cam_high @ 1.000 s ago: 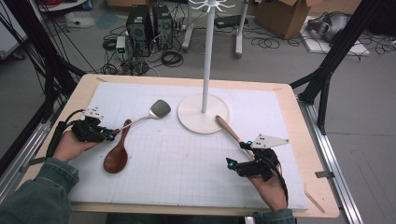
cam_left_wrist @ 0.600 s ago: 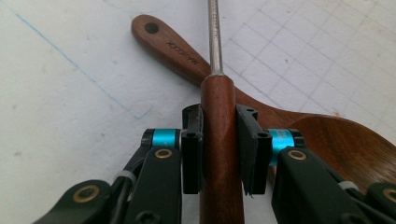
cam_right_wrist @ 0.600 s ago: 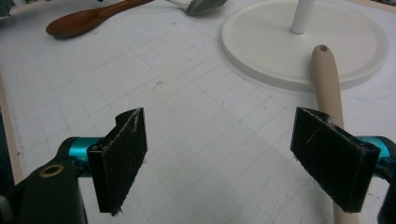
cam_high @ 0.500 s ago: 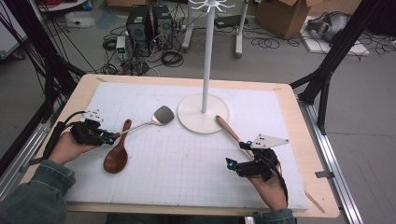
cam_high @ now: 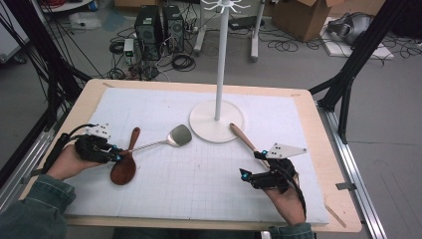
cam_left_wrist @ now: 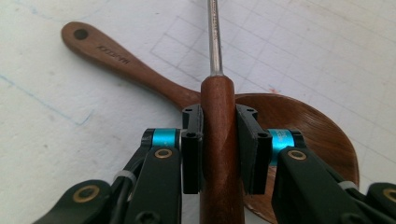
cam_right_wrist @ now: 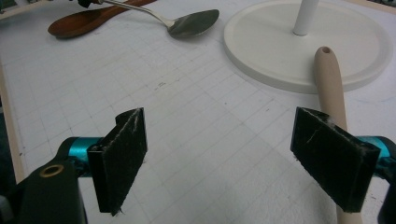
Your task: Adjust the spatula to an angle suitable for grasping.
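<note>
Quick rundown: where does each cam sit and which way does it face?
High view: above the person's side, facing forward and down on the table; forearms, left gripper, right gripper.
Left gripper view: looks along its jaws, shut on the metal spatula over the wooden spoon.
Right gripper view: along open jaws toward the white stand.
All three share the wooden spoon and metal spatula.

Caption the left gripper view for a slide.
Left tool clamps the brown wooden handle of a steel spatula above a dark wooden spoon on white gridded mat.

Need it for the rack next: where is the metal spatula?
High view, left half: the metal spatula lies on the mat, head near the rack base, handle across the wooden spoon in the left claw.
</note>
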### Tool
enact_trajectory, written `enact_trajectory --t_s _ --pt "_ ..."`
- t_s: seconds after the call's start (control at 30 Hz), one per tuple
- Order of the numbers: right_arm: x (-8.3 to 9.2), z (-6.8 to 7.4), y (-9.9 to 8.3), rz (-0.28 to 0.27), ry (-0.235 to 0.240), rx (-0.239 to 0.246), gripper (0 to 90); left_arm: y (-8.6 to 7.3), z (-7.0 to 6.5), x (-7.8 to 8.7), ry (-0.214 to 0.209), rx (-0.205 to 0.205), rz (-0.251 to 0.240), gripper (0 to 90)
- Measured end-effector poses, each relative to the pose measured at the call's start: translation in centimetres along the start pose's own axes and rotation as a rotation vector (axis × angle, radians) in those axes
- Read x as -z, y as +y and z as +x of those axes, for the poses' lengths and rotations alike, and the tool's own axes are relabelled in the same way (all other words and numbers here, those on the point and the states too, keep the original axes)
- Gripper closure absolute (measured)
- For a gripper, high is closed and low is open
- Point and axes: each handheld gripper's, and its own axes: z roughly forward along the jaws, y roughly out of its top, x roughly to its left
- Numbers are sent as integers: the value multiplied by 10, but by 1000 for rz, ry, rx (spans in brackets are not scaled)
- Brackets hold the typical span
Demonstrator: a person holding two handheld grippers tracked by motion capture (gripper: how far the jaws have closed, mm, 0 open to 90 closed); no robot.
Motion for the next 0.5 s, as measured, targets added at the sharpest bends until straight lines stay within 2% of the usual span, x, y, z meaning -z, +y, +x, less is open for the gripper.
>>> enact_trajectory --t_s 0.07,0.23,0.33,0.5 --pt "0 0 0 1 0 -4 177 1 -2 0 -4 -10 5 732" --pt "-1 1 0 3 2 -5 177 3 -9 -3 -49 -42 6 732" --pt "-1 1 0 2 2 -5 177 4 -10 -4 -62 -51 7 732" --pt "-1 1 0 2 1 -5 177 9 -18 -4 -85 -95 22 732"
